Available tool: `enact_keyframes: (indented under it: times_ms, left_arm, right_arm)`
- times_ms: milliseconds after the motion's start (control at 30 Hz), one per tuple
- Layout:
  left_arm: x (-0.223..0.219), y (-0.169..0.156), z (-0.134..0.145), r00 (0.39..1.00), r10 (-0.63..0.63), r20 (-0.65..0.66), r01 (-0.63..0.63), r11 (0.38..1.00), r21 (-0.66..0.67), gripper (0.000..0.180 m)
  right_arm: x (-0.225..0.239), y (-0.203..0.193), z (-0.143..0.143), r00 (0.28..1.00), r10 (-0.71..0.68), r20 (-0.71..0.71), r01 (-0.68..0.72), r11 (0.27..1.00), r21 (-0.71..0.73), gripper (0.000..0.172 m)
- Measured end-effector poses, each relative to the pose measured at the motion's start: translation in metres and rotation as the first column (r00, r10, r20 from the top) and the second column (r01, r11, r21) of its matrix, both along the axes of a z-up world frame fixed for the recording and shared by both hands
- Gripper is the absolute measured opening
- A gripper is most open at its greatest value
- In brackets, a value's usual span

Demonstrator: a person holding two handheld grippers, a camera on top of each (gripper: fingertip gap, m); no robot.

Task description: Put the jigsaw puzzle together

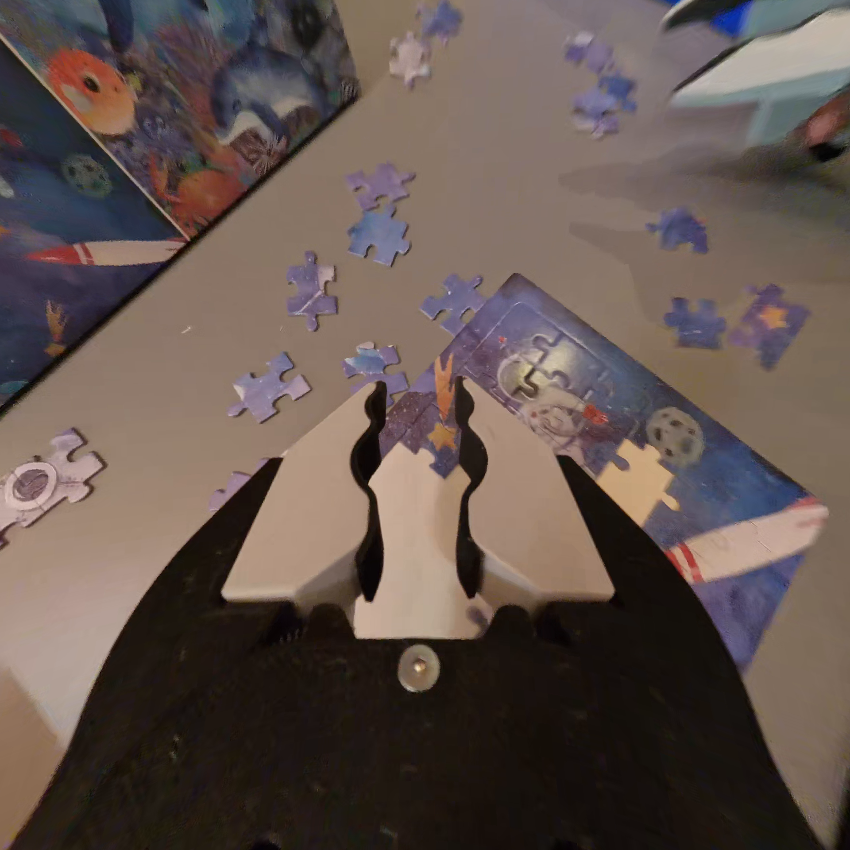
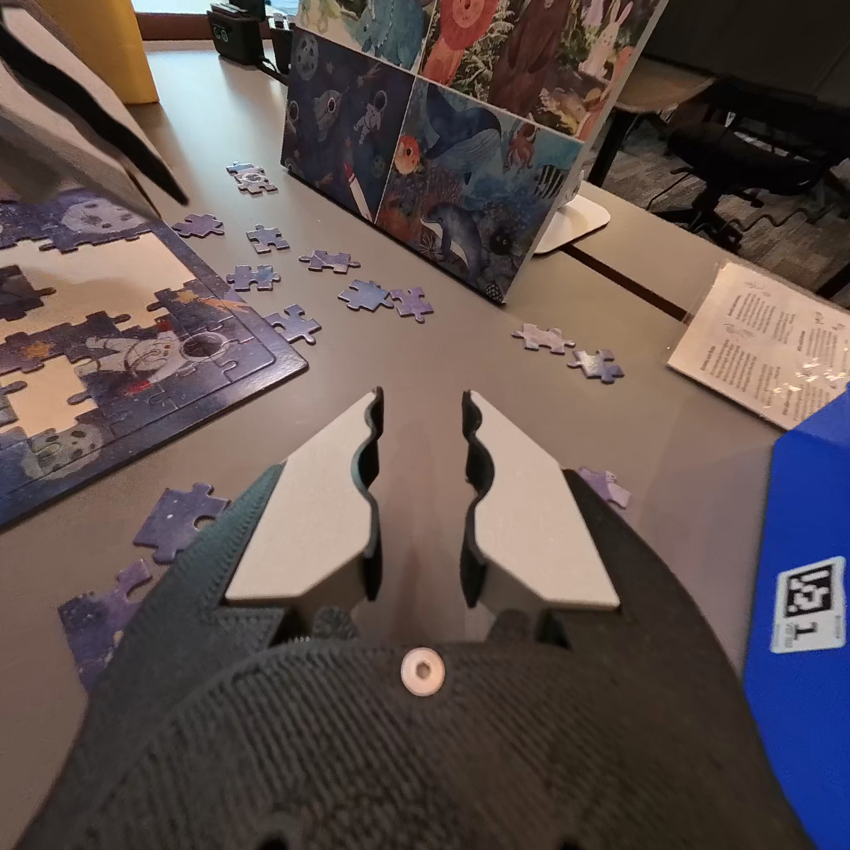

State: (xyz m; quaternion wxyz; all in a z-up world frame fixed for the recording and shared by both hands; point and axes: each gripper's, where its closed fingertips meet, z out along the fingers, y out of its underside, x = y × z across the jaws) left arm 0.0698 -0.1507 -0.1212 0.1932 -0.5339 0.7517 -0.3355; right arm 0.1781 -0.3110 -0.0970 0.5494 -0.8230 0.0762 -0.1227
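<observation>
The left gripper (image 1: 419,391) hovers with jaws apart and empty over the puzzle board's (image 1: 717,441) corner, above a star piece (image 1: 444,434). The right gripper (image 2: 422,398), also parted and empty, hangs over bare counter (image 2: 460,322) among loose pieces (image 2: 368,294).

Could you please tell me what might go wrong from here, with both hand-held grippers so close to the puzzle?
1. The left hand-held gripper hangs open over the puzzle board; dipping could dislodge the fitted star piece.
2. Loose puzzle pieces lie beside the open right hand-held gripper; a sideways sweep might scatter them.
3. The upright puzzle box could tip if bumped.
</observation>
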Motion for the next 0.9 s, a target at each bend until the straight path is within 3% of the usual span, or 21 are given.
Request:
enact_keyframes:
  times_ms: [100,200,333,400,700,733,900]
  left_arm:
    - [0.009,0.004,-0.018,0.996,0.071,-0.047,-0.066,0.994,0.09,0.032]
    - [0.015,0.012,-0.025,0.988,0.13,-0.082,-0.124,0.99,0.069,0.033]
    - [0.018,0.022,-0.039,0.967,0.198,-0.158,-0.19,0.98,0.062,0.055]
    - [0.021,0.023,-0.039,0.968,0.203,-0.149,-0.195,0.979,0.064,0.053]
    - [0.022,0.017,-0.039,0.98,0.133,-0.149,-0.115,0.986,0.125,0.028]
    - [0.02,0.016,-0.038,0.981,0.118,-0.154,-0.1,0.988,0.117,0.001]
    - [0.017,0.027,-0.021,0.988,0.114,-0.104,-0.104,0.99,0.095,0.0]
  right_arm:
    - [0.0,-0.004,0.012,0.999,-0.012,0.049,0.011,1.0,0.018,0.032]
    - [-0.007,-0.005,0.026,0.998,0.003,0.07,-0.006,0.999,0.054,0.032]
    - [-0.016,-0.003,0.032,0.994,0.026,0.106,-0.032,0.998,0.055,0.031]
    - [-0.019,-0.002,0.032,0.992,0.035,0.118,-0.042,0.998,0.05,0.031]
    - [-0.025,-0.001,0.034,0.991,0.051,0.125,-0.058,0.997,0.053,0.031]
    - [-0.025,-0.001,0.034,0.991,0.049,0.125,-0.056,0.997,0.055,0.031]
    - [-0.024,-0.001,0.033,0.992,0.044,0.118,-0.051,0.997,0.059,0.031]
